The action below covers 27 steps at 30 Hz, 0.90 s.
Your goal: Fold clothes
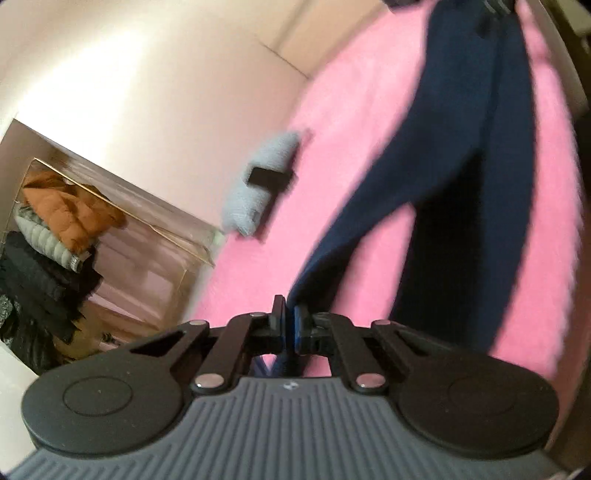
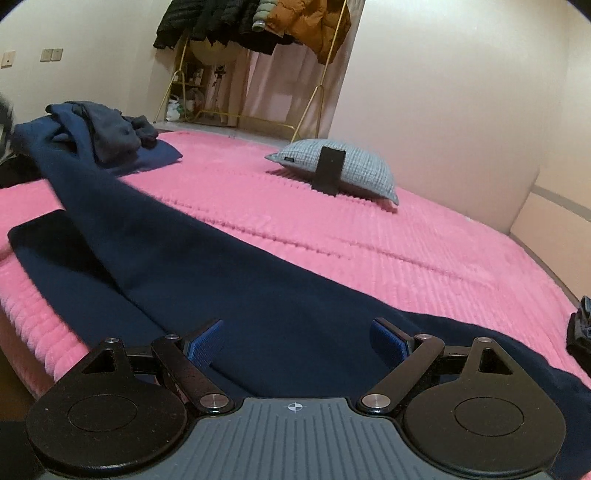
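Observation:
Navy blue trousers point(image 2: 177, 254) lie stretched across a pink bed cover point(image 2: 406, 243). In the left wrist view my left gripper point(image 1: 290, 325) is shut on one end of the trousers point(image 1: 454, 155), and the fabric stretches away taut and lifted toward the top right. In the right wrist view my right gripper point(image 2: 297, 341) is open, its blue pads point(image 2: 205, 341) on either side of the trousers' near end, low over the cloth.
A grey pillow point(image 2: 340, 170) with a black phone-like object leaning on it lies mid-bed. A heap of dark blue clothes point(image 2: 110, 129) sits at the far left. A gold rack with coats point(image 2: 288, 22) stands beyond the bed. A dark item point(image 2: 580, 332) lies at the right edge.

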Each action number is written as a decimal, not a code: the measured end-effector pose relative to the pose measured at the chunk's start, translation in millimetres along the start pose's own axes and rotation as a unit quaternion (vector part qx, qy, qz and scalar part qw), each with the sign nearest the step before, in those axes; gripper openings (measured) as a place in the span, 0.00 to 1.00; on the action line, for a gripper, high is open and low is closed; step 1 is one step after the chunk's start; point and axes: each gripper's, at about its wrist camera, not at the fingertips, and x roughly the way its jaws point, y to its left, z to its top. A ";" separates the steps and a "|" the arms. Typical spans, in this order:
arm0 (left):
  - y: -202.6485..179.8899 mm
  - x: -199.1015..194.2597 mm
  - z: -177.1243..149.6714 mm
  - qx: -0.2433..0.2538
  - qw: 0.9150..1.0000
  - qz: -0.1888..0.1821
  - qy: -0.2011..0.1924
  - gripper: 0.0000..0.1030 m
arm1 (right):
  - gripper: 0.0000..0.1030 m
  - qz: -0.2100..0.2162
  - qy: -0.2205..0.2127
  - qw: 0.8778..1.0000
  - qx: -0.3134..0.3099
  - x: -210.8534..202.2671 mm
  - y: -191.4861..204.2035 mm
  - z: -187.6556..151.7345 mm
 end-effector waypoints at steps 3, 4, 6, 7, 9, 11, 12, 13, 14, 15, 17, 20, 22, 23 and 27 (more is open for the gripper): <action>-31.6 16.6 -24.7 0.047 0.998 -0.006 0.044 0.11 | 0.86 -0.007 0.018 1.000 -0.001 2.0 -0.5 -8.3; -43.1 22.4 -34.5 0.055 0.996 -0.009 0.065 0.11 | 0.86 -0.009 0.024 1.000 -0.001 2.6 -0.6 -11.1; -47.1 17.5 -43.4 0.027 0.997 -0.010 0.074 0.12 | 0.86 -0.014 0.035 0.999 -0.001 3.9 -0.9 -16.7; -48.4 14.4 -47.4 0.012 0.997 -0.011 0.077 0.14 | 0.86 -0.016 0.041 0.999 -0.001 4.6 -1.1 -19.5; -49.1 5.1 -36.9 0.017 0.999 0.003 0.049 0.22 | 0.86 -0.021 0.053 0.998 -0.002 5.9 -1.4 -25.0; -49.7 -4.5 -25.0 0.026 0.999 0.017 0.018 0.30 | 0.86 -0.026 0.065 0.998 -0.002 7.2 -1.7 -30.6; -50.0 -9.3 -19.1 0.030 0.999 0.024 0.002 0.37 | 0.86 -0.028 0.071 0.997 -0.002 7.9 -1.8 -33.4; -50.3 -14.1 -13.1 0.035 0.999 0.031 -0.014 0.42 | 0.85 -0.030 0.077 0.997 -0.003 8.6 -1.9 -36.0; -54.2 -13.8 -4.1 0.052 0.998 0.033 -0.029 0.44 | 0.85 -0.033 0.080 0.996 -0.014 9.2 -0.3 -35.7; -60.1 -11.0 3.5 0.072 0.996 0.033 -0.044 0.44 | 0.85 -0.032 0.082 0.996 -0.033 9.8 3.2 -35.0; -72.9 -2.0 15.7 0.113 0.991 0.029 -0.065 0.44 | 0.85 -0.030 0.085 0.993 -0.080 11.7 13.3 -35.9; -90.7 13.8 20.1 0.173 0.982 0.034 -0.072 0.42 | 0.68 -0.017 0.089 0.983 -0.161 17.2 29.2 -36.2; -90.5 22.4 19.5 0.183 0.980 0.036 -0.064 0.37 | 0.67 -0.010 0.090 0.976 -0.200 24.3 35.7 -37.6; -88.4 26.3 19.2 0.181 0.981 0.037 -0.059 0.37 | 0.67 -0.008 0.088 0.972 -0.219 28.0 38.6 -38.6; -82.6 22.6 17.6 0.173 0.982 0.047 -0.060 0.26 | 0.55 -0.005 0.078 0.956 -0.284 43.1 45.7 -40.1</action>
